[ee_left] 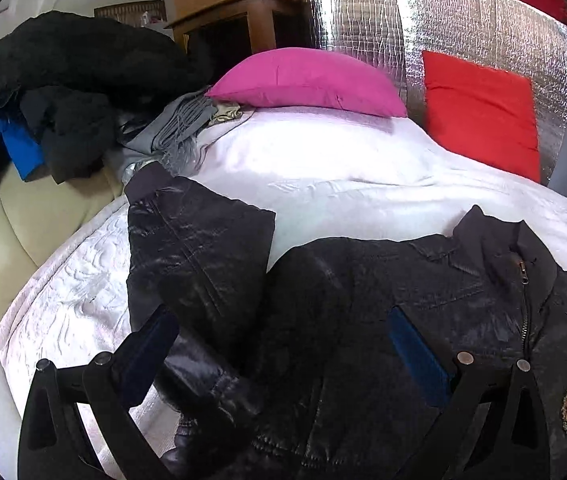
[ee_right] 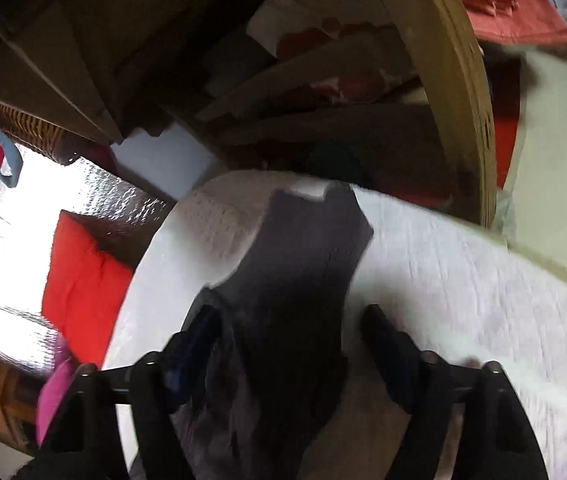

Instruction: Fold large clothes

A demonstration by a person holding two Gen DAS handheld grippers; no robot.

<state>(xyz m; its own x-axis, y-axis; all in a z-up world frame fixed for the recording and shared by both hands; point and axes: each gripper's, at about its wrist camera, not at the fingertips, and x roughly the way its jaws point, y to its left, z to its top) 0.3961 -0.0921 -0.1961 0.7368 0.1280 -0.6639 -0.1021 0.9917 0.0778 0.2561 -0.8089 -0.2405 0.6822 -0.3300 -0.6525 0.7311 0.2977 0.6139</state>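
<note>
A black jacket [ee_left: 383, 320] lies spread on the white bedcover [ee_left: 323, 176], its sleeve [ee_right: 303, 248] reaching far across, while the left gripper [ee_left: 287, 344] hangs over it with jaws apart and the right gripper [ee_right: 291, 332] straddles the sleeve, pads not pressing it.

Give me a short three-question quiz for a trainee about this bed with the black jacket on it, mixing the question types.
1. True or false: the black jacket on the white bedspread is zipped up at the collar.
2. Multiple choice: which pillow stands upright against the silver foil panel? A) the pink pillow B) the red pillow C) neither
3. Short answer: in the right wrist view, what lies between the fingers of the right hand-held gripper?

Key
1. True; the zipper pull sits near the collar.
2. B; the pink one lies flat on the bed.
3. A dark sleeve of the jacket, spread on the bedspread; the fingers stand apart on either side of it.
</note>
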